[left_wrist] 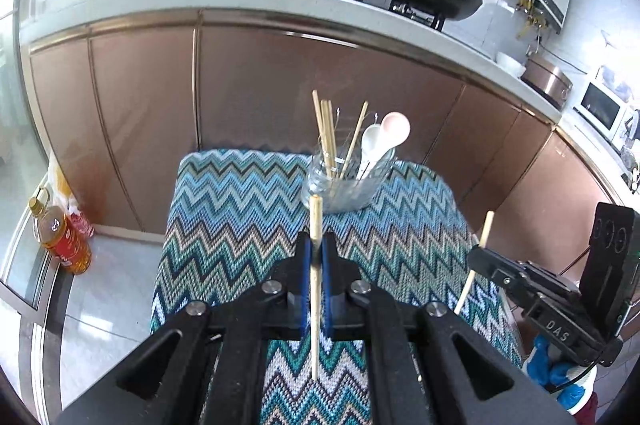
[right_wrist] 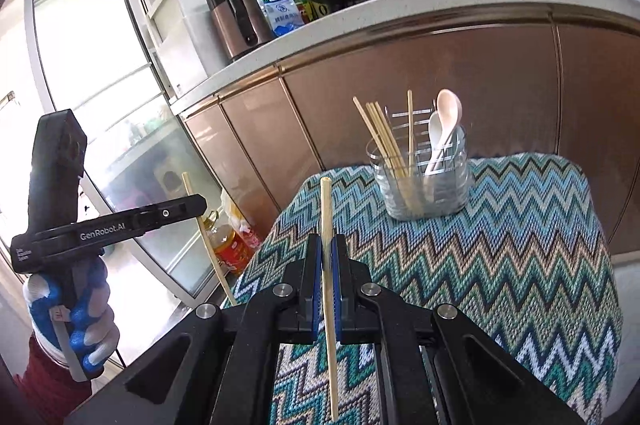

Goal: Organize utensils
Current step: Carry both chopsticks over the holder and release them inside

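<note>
The left tongs (left_wrist: 316,253) are clamped on an upright chopstick (left_wrist: 315,265), and the right tongs (right_wrist: 329,257) are clamped on another chopstick (right_wrist: 329,265). Both hang above the zigzag cloth (left_wrist: 240,217) covering the counter. Beyond them on the cloth stands a glass jar (left_wrist: 344,185) holding more chopsticks (left_wrist: 326,133) and two spoons (left_wrist: 388,137).

The left claw (left_wrist: 316,249) is clamped on an upright chopstick (left_wrist: 315,265) between its blue pads; the right claw (right_wrist: 328,253) pinches another chopstick (right_wrist: 329,265) likewise; a blue-and-white gloved hand (right_wrist: 76,317) grips the left handle.
</note>
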`<state>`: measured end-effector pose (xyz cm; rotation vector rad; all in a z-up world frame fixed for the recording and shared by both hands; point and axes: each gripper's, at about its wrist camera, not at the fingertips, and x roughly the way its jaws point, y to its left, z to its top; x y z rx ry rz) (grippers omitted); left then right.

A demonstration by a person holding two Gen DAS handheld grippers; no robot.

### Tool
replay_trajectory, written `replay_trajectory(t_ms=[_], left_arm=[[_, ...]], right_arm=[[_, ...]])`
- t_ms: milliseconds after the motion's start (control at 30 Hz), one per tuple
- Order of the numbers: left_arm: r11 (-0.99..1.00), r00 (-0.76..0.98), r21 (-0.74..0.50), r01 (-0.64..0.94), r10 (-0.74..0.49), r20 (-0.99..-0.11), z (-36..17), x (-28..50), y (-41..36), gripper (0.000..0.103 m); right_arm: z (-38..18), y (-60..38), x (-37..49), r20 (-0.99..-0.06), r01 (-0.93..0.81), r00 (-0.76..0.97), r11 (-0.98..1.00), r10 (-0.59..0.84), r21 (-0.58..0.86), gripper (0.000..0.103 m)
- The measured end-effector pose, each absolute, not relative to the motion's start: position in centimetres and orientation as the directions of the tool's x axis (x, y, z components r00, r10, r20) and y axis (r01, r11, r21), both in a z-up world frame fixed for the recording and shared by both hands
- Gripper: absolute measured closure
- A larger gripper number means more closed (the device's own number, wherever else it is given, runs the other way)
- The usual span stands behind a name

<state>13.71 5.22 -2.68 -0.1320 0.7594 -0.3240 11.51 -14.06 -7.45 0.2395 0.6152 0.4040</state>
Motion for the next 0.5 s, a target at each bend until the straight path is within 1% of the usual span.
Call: replay_trajectory(t_ms=[233,500], left_arm=[[0.936,0.71,-0.249,0.25,-0.352,-0.61,-0.7,15.5,4.7,0.099],[0.925,0.75,-0.275,0.264,-0.376,-0.544,2.4,18.7,3.8,0.099]], right_arm=[[-5.3,-14.4,13.5,-0.474,-0.296,0.78,0.909,0.408,0.295,0.098],[-2.2,-14.8,17.2,-0.406,-0.308,0.822,0.911,0.4,0.273,0.098]])
